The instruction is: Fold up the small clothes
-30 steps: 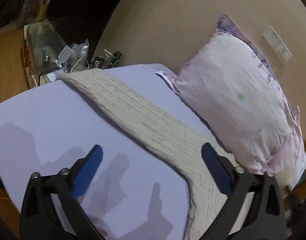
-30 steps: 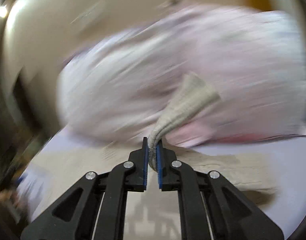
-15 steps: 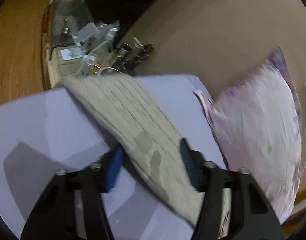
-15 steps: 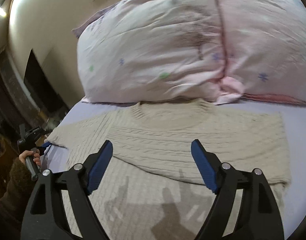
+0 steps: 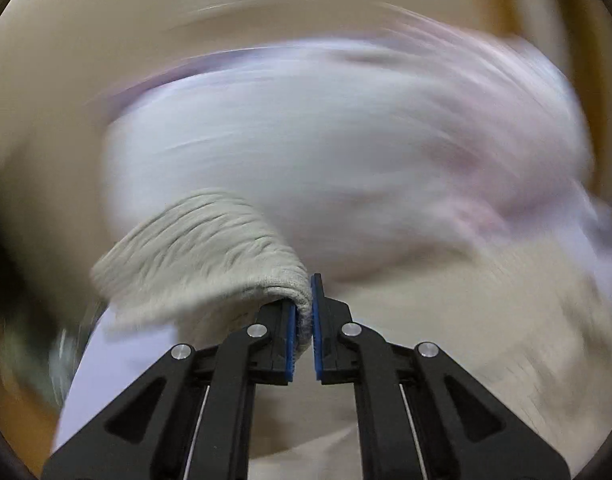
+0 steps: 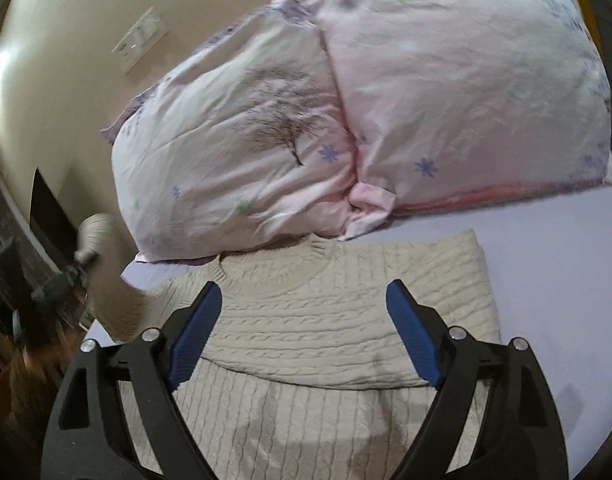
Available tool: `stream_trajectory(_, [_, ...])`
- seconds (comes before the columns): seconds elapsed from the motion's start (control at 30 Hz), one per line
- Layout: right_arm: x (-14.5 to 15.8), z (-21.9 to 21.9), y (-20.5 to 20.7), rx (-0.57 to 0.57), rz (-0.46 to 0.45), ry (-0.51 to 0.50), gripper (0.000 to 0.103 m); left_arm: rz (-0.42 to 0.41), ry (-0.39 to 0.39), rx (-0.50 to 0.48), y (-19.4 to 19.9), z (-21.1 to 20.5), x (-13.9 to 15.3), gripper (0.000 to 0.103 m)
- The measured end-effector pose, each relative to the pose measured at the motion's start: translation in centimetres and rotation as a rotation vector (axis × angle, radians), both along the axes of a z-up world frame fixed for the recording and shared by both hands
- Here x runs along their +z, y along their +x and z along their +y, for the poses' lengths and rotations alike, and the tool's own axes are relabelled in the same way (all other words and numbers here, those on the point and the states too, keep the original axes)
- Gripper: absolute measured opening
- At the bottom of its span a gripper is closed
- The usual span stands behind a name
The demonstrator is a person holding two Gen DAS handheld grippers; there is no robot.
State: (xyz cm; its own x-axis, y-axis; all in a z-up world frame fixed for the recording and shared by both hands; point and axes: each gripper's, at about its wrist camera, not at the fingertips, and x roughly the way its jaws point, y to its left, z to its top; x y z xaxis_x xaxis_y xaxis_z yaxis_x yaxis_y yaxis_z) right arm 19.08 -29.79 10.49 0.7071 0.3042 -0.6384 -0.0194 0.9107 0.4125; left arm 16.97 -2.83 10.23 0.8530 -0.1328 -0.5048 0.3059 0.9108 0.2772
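A cream cable-knit sweater lies on the lavender bed sheet, its right sleeve folded across the chest. My left gripper is shut on the sweater's left sleeve and holds it lifted; the left wrist view is motion-blurred. In the right wrist view the lifted sleeve and the left gripper show at the left edge. My right gripper is open and empty, hovering above the sweater's chest, below the collar.
Two pink floral pillows lean against the beige wall right behind the sweater's collar. A wall switch plate is up left. The bed's left edge drops to dark furniture and floor.
My left gripper closed on the left sleeve and lifted it, swinging fast toward the pillows. My right gripper let go of the right sleeve, now lying folded, and opened above the chest.
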Motion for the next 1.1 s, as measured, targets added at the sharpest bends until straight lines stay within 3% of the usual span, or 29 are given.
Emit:
stream_trajectory(0.07, [-1.0,-0.7,0.5,-0.005,0.047,0.027,0.084,0.06,0.155,-0.166,-1.3,-7.0,-4.1,0.007])
stream_trajectory(0.13, [-1.8,-1.7,0.7,-0.013,0.092,0.06,0.083,0.099,0.244,-0.23,-2.2,-9.9,-7.0,0.007])
stream_trajectory(0.2, [-2.5,-2.6,0.9,-0.013,0.128,0.101,0.078,0.092,0.276,-0.244,-3.1,-10.2,-8.1,0.007])
stream_trajectory(0.27, [-3.1,-3.2,1.2,-0.014,0.157,0.113,0.066,0.1,0.23,-0.237,-4.1,-8.3,-7.5,0.011])
stream_trajectory(0.43, [-4.5,-2.4,2.7,0.006,0.223,0.137,0.053,0.16,0.038,-0.077,-5.3,-0.5,-5.4,0.043])
stream_trajectory(0.5, [-4.7,-1.6,3.9,-0.005,0.245,0.132,0.049,0.179,-0.003,0.0,-5.8,2.0,-5.2,0.043])
stream_trajectory(0.6, [-4.2,0.8,6.6,-0.005,0.25,0.12,0.048,0.191,-0.025,0.11,-7.5,5.2,-5.9,0.049])
stream_trajectory(0.77, [-6.0,5.3,11.4,-0.031,0.338,0.01,0.054,0.26,-0.109,0.183,-9.5,7.4,-6.8,0.062])
stream_trajectory(0.8, [-6.7,6.0,12.2,-0.038,0.354,-0.032,0.05,0.268,-0.118,0.195,-9.9,7.6,-7.1,0.065])
stream_trajectory(0.83, [-7.4,6.3,12.7,-0.044,0.361,-0.069,0.012,0.269,-0.12,0.204,-10.0,7.6,-7.2,0.067])
stream_trajectory(0.87, [-7.4,5.9,12.6,-0.05,0.343,-0.048,0.006,0.269,-0.127,0.219,-10.1,7.9,-7.3,0.067])
stream_trajectory(0.93, [-5.5,3.9,10.5,-0.08,0.222,0.04,0.006,0.272,-0.166,0.224,-10.5,8.7,-7.3,0.067])
stream_trajectory(1.03, [-2.6,0.5,6.1,-0.129,0.07,0.077,0.006,0.274,-0.26,0.219,-11.4,10.6,-7.5,0.069])
stream_trajectory(1.1, [-2.5,-2.0,2.8,-0.195,0.074,0.076,0.007,0.284,-0.31,0.218,-12.3,11.8,-7.8,0.069])
